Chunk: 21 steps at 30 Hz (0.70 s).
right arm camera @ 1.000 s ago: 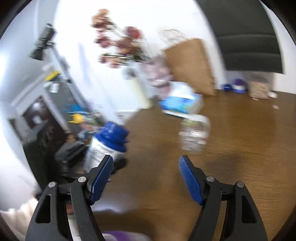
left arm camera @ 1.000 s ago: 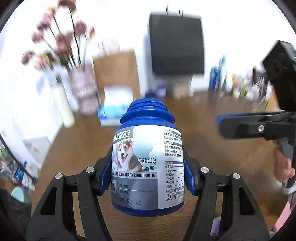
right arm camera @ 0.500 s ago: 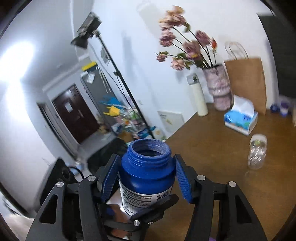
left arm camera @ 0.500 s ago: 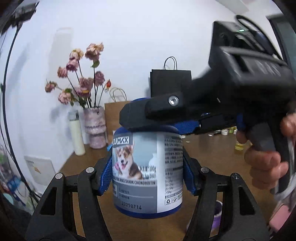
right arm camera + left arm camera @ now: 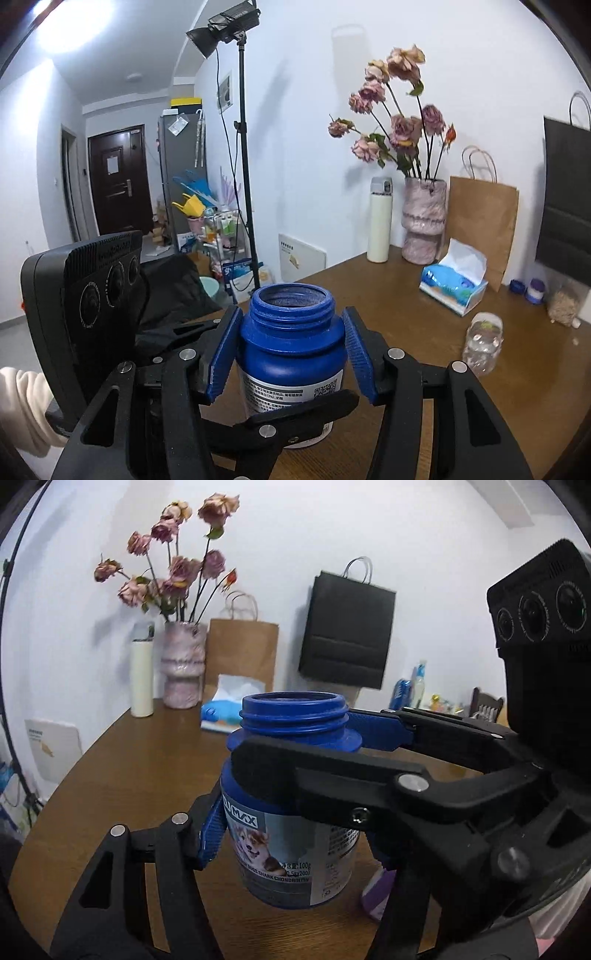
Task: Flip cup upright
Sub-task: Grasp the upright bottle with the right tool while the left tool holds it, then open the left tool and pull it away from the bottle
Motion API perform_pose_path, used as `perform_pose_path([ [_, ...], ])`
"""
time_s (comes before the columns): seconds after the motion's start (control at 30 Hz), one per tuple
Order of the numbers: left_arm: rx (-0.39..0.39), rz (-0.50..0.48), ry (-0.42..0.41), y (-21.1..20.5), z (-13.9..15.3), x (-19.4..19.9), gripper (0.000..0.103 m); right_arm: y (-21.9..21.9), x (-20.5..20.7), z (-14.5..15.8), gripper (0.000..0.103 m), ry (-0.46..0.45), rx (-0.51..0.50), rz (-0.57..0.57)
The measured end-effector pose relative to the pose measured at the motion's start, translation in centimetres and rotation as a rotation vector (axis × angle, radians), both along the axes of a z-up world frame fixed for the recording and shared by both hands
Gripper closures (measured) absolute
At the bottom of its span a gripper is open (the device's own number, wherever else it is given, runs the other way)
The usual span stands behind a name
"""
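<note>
The cup is a blue open-topped jar (image 5: 291, 812) with a silver dog-picture label, upright with its mouth up, just above or on the brown table (image 5: 140, 760). My left gripper (image 5: 288, 849) is shut on its lower body. My right gripper (image 5: 291, 354) comes in from the right and closes around its blue shoulder (image 5: 291, 343), pads touching or nearly touching. In the left wrist view the right gripper's fingers (image 5: 332, 771) cross in front of the jar.
At the table's back stand a vase of dried roses (image 5: 183, 664), a white flask (image 5: 142, 679), a tissue box (image 5: 221, 712), a brown bag (image 5: 242, 653) and a black bag (image 5: 345, 635). A clear plastic jar (image 5: 482, 343) lies on the table. A purple item (image 5: 376, 897) sits near the jar.
The left gripper tilted the jar from pointing forward to upright. The right gripper swung in from the right and closed around the jar's shoulder.
</note>
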<state>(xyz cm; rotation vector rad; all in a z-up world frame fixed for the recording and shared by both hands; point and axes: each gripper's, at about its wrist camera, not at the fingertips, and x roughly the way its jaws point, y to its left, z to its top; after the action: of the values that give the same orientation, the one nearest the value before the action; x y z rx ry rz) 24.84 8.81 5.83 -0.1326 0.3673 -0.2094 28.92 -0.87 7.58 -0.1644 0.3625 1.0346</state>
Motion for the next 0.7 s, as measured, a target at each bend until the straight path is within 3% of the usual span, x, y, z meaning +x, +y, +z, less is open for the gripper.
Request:
perform_pose_path([
  [0.17,0.034,0.016,0.004,-0.8,-1.3,-0.1,0.044,-0.4,0.5,-1.5,0.043,0.044,0.01,-0.018],
  [0.3,0.038,-0.026,0.004,-1.5,-2.1,-1.2,0.044,-0.4,-1.9,-1.7,0.043,-0.02,-0.049,-0.086],
  [0.37,0.048,-0.041,0.025,-1.8,-2.9,-1.6,0.044,-0.3,-2.4,-2.2,0.041,0.011,-0.083,-0.104],
  [0.43,0.061,-0.061,0.108,-2.0,-4.0,-0.9,0.044,-1.1,-2.4,-4.1,0.037,0.024,-0.042,-0.121],
  [0.5,0.073,-0.045,0.139,-2.3,-5.5,-0.7,0.044,-0.8,-1.7,-6.7,0.036,0.071,-0.076,-0.11],
  [0.7,0.066,-0.026,0.14,-2.5,-4.5,-0.2,0.043,-0.8,0.0,-6.9,0.036,0.084,-0.041,-0.081],
])
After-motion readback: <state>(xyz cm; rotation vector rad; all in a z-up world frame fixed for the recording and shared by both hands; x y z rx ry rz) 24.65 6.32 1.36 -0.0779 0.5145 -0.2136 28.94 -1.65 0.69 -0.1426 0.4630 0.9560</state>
